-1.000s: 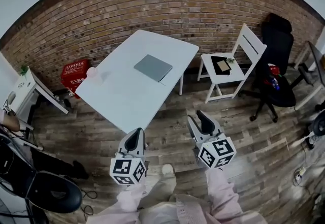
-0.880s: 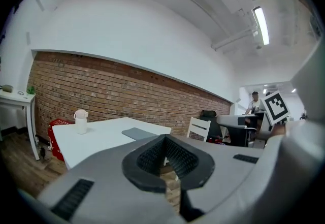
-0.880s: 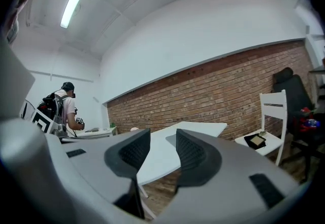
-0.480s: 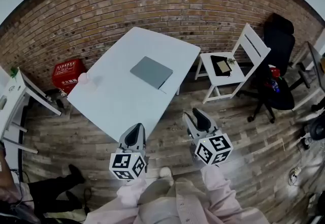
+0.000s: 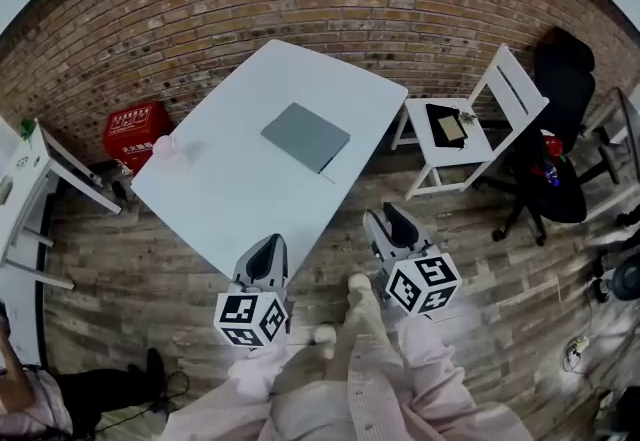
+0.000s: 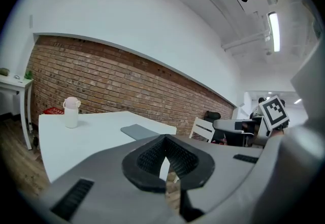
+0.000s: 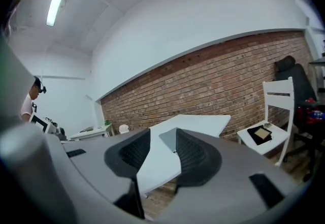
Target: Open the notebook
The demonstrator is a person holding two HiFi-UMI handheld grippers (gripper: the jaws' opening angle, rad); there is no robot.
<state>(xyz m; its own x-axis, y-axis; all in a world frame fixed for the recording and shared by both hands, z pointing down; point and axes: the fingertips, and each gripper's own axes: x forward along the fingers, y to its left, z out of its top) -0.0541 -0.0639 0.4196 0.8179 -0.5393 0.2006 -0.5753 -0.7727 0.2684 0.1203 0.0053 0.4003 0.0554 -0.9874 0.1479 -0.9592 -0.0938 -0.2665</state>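
A closed grey notebook [image 5: 305, 136] lies flat on the white table [image 5: 230, 199], toward its far right side. Both grippers hang over the wooden floor short of the table's near edge, far from the notebook. My left gripper [image 5: 265, 251] has its jaws together with nothing between them. My right gripper [image 5: 388, 225] is open and empty. In the left gripper view the notebook [image 6: 137, 130] shows beyond the shut jaws. In the right gripper view the notebook [image 7: 167, 139] appears in the gap between the jaws.
A small white cup [image 5: 165, 149] stands near the table's left edge. A white chair [image 5: 470, 129] holding a dark flat item stands right of the table, with a black office chair [image 5: 560, 119] beyond it. A red crate [image 5: 135, 129] sits by the brick wall, and a side desk [image 5: 40, 199] is at left.
The view has drifted closer to the table, and both grippers now sit nearer its front edge. The person at the lower left has slid toward the frame corner.
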